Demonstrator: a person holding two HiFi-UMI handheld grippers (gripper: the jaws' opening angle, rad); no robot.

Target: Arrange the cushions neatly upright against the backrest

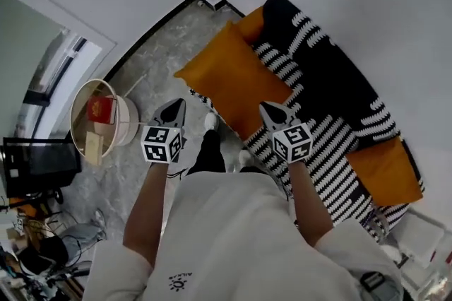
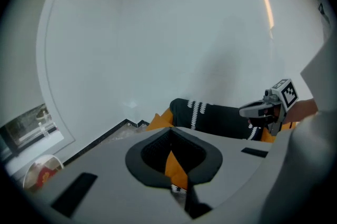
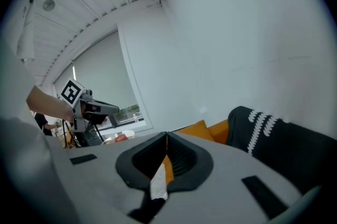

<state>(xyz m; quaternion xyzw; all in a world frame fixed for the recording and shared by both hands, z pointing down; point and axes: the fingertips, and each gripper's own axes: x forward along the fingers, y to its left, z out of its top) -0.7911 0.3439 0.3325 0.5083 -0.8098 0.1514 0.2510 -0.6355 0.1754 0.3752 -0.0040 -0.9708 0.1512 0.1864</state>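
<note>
The large orange cushion (image 1: 236,77) lies flat across the left end of the striped sofa (image 1: 332,165); a second orange cushion (image 1: 385,171) lies flat at the right end, below the black backrest (image 1: 325,73); both tongs are closed on nothing, the left gripper (image 1: 176,107) over the marble floor (image 1: 159,45), the right gripper (image 1: 272,110) over the big cushion's near edge; a round white basket (image 1: 131,124) holding a red box (image 1: 100,109) stands to the left.

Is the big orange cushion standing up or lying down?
Lying down: the big orange cushion shows its broad face upward on the striped sofa.
</note>
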